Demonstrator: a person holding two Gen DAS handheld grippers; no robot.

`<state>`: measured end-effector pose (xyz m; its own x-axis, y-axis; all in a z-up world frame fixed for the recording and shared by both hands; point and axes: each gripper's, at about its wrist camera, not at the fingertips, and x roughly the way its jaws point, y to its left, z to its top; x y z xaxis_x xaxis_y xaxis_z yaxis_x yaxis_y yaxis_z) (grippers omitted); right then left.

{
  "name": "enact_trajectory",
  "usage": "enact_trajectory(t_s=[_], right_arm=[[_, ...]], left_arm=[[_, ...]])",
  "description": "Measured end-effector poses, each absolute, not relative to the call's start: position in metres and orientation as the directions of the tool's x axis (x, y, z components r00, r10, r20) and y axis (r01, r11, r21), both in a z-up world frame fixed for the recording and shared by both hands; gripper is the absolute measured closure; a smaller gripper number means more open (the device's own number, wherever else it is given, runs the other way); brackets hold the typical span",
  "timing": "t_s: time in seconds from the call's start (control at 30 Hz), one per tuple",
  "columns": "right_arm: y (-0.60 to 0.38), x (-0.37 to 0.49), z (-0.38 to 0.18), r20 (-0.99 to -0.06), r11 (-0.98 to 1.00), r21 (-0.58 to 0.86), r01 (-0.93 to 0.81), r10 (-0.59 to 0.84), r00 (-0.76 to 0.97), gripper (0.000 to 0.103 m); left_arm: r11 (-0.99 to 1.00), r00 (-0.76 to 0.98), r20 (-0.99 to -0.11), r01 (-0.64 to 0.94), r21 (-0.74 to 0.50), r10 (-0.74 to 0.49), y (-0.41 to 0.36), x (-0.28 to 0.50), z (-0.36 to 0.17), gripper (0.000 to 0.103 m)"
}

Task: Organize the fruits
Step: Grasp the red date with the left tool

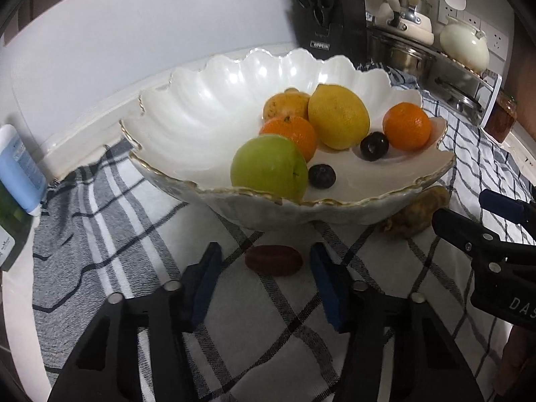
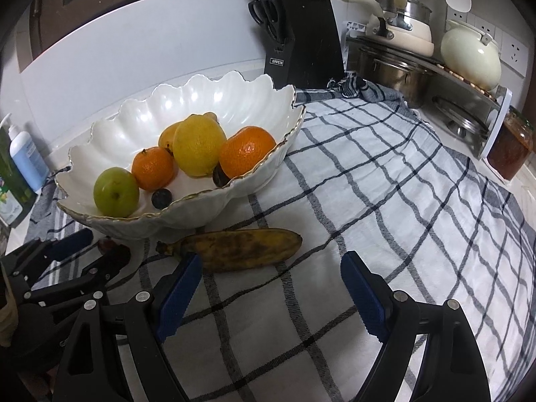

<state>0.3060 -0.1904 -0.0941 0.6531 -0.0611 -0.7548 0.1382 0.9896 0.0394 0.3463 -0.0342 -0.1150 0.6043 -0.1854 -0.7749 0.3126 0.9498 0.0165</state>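
Right wrist: banana (image 2: 241,249) brown-spotted, overripe, lying flat

White wall (image 2: 134,43) fills upper left. Checked cloth (image 2: 385,174) covers the table. Black knife block (image 2: 301,50), steel pots (image 2: 392,63), cream kettle (image 2: 469,57), wall sockets (image 2: 512,50) upper right.
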Motion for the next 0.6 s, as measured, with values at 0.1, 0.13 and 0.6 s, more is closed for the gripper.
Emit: enact_trajectory(t_s=[0.1, 0.13, 0.6], right_arm=[[-0.19, 0.307, -0.095, -0.756, 0.989, 0.046, 0.138, -0.056, 0.652, 0.018], [-0.19, 0.307, -0.095, -0.757, 0.989, 0.047, 0.14, -0.056, 0.651, 0.018], [-0.197, 0.296, -0.086, -0.747, 0.996, 0.015, 0.092, -0.05, 0.663, 0.018]], left_arm=[[0.949, 0.597, -0.778, 0.317, 0.004, -0.196, -0.034, 0.348, -0.116, 0.062], [0.948, 0.596, -0.778, 0.319, 0.002, -0.199, -0.035, 0.349, -0.116, 0.064], [0.964, 0.6, -0.789, 0.264, 0.036, -0.134, -0.041, 0.33, -0.104, 0.07]])
